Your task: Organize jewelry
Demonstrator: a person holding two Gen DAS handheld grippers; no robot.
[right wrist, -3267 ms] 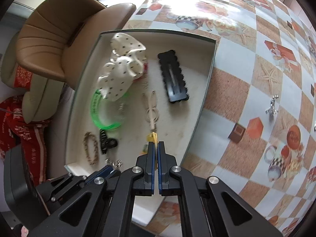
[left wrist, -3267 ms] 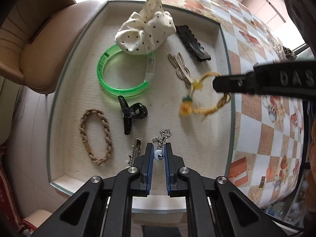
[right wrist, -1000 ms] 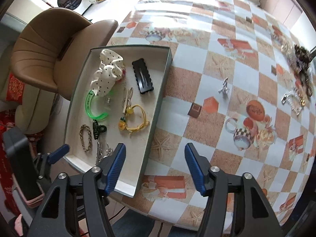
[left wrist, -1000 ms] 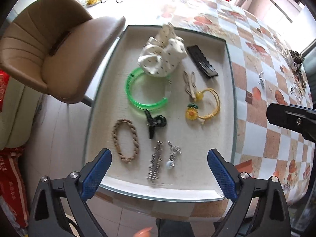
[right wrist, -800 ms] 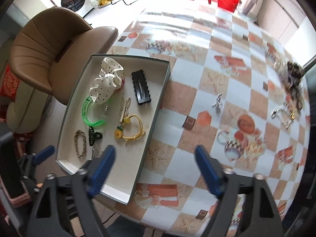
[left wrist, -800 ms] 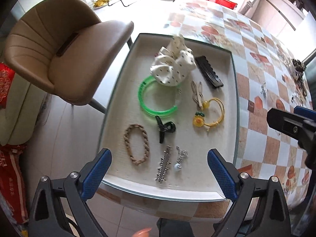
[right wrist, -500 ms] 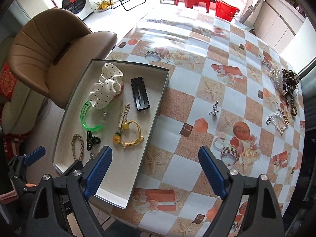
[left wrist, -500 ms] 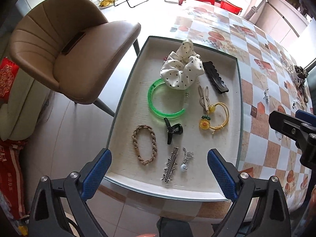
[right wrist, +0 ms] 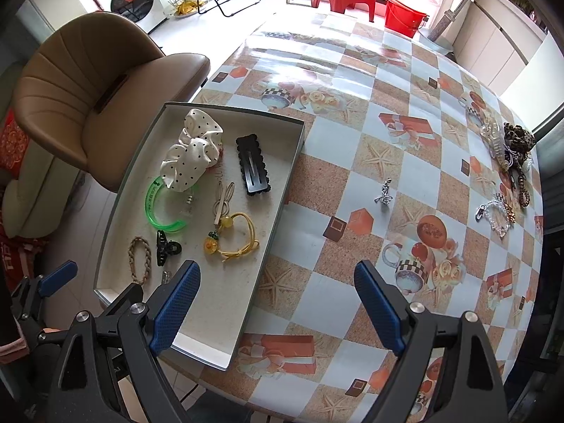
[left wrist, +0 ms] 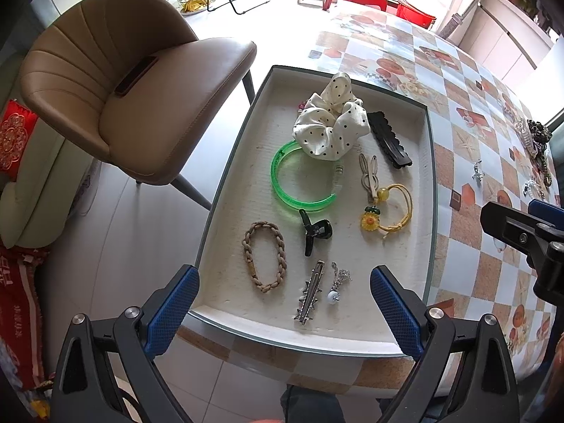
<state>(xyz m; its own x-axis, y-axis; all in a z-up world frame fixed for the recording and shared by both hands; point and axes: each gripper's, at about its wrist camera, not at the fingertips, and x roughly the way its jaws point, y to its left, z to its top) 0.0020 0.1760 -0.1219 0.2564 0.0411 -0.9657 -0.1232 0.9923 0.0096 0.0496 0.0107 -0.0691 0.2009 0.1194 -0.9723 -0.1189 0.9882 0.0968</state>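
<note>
Both tongs hang released above the table, tilted steeply down, blue cross-hatched pads on black arms: the left gripper [left wrist: 283,308] spread wide over the near edge of the tray [left wrist: 225,176] with nothing between its pads, and the right gripper [right wrist: 276,305], whose jaws have just been opening, now gaping with nothing between them over the tray's right wall and the checked oilcloth of the table [right wrist: 405,162]. Left to right across the shallow grey-rimmed tray with its pale, grainy floor: a braided tan cord bracelet [left wrist: 263,261] lies as a long oval near the near-left corner; beside it a glossy black claw clip [left wrist: 313,231] and, toward the near edge, a spiky silver barrette [left wrist: 310,298] with a small chain charm [left wrist: 336,285] ending in a white bead just beside it. Up the middle, a translucent green bangle [left wrist: 299,183], open on one side, tucks under a satin cream scrunchie with black dots [left wrist: 329,128] by the far edge. Right of that, a slim beige rabbit-ear clip [left wrist: 368,176] touches a yellow elastic tie with a sunflower charm [left wrist: 387,211], and a matte black scalloped snap clip [left wrist: 389,139] lies slanted near the far-right corner. Out on the table, well apart from the tray, sits a small silver charm [right wrist: 384,194], and a tangle of chains and leopard fabric [right wrist: 507,162] crowds the far-right edge.
</note>
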